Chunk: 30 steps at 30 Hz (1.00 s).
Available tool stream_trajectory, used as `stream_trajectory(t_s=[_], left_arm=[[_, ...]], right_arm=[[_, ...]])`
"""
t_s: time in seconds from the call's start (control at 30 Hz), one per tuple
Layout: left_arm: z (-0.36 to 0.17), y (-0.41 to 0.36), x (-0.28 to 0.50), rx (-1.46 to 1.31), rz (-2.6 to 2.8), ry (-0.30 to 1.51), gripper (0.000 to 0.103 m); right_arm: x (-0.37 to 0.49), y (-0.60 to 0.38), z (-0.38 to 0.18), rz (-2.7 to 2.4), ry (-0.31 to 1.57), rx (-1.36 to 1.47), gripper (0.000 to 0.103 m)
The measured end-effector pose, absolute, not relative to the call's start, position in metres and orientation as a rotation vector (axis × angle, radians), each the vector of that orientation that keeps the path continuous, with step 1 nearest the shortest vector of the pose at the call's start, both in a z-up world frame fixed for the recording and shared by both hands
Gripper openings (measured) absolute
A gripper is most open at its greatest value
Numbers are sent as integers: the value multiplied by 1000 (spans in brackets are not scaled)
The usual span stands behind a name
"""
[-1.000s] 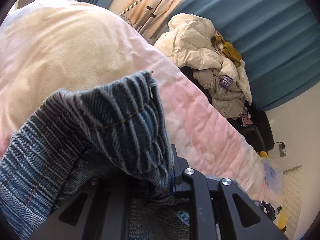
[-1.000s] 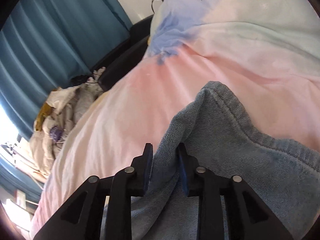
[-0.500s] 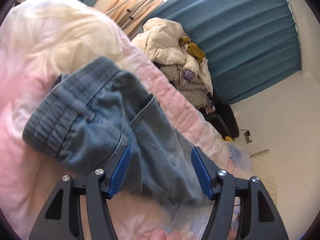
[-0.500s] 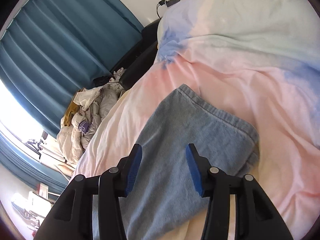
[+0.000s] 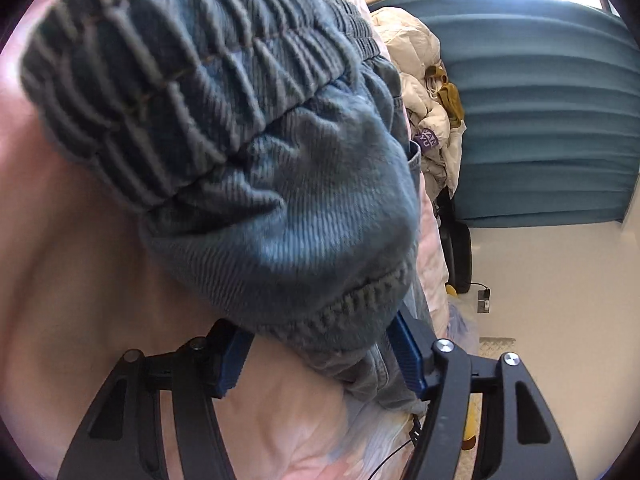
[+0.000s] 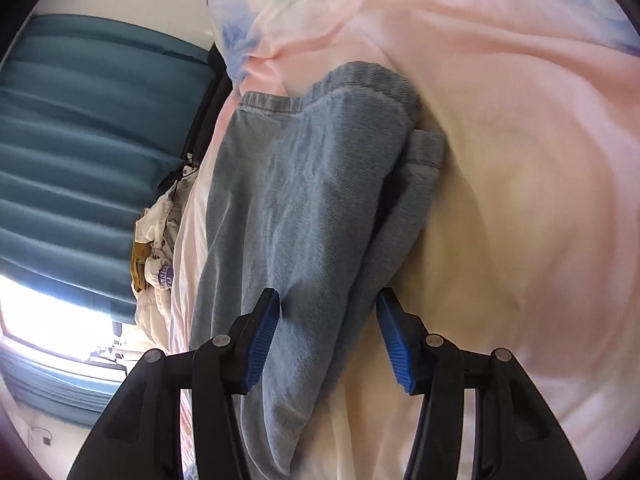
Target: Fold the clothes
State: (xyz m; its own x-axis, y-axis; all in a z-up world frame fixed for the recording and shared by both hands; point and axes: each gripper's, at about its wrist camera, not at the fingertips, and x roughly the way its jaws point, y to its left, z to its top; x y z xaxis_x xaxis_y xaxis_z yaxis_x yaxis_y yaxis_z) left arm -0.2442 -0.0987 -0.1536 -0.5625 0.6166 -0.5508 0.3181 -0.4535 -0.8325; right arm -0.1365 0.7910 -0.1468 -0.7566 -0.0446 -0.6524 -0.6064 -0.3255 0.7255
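Blue denim trousers with a ribbed elastic waistband (image 5: 188, 76) lie folded on a pink and cream duvet (image 5: 80, 300). In the left wrist view the waistband end fills the frame, and my left gripper (image 5: 320, 354) is open with its blue pads either side of the fabric edge. In the right wrist view the folded trouser legs (image 6: 304, 184) stretch away over the duvet (image 6: 520, 200). My right gripper (image 6: 328, 340) is open, its jaws astride the near part of the denim, not clamped.
A heap of cream jackets (image 5: 424, 92) lies on a dark seat beyond the bed, before teal curtains (image 5: 540, 120). The heap (image 6: 156, 248) and curtains (image 6: 80, 140) show at left in the right wrist view. A wall socket (image 5: 484, 300) sits low.
Both grippers let go of the denim and opened. They have since moved back in close over the folded trousers, and both views have rotated.
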Motion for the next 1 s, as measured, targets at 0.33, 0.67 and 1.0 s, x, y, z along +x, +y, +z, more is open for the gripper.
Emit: stream_trajectory(t_s=[0.33,0.67,1.0], left_arm=[[-143,-96,-262,-1193,2233,-1485,25],[-86,-124,-221,-1014,2232,-1487,10],[-69,-184,-135,-1169,2262,-1393,10]], right_arm=[[-173,766,-133,2252,1123,-790,20],[-150,729,-28,2428,976,-659,7],[-59,694,-15,2451,1064,-672,7]])
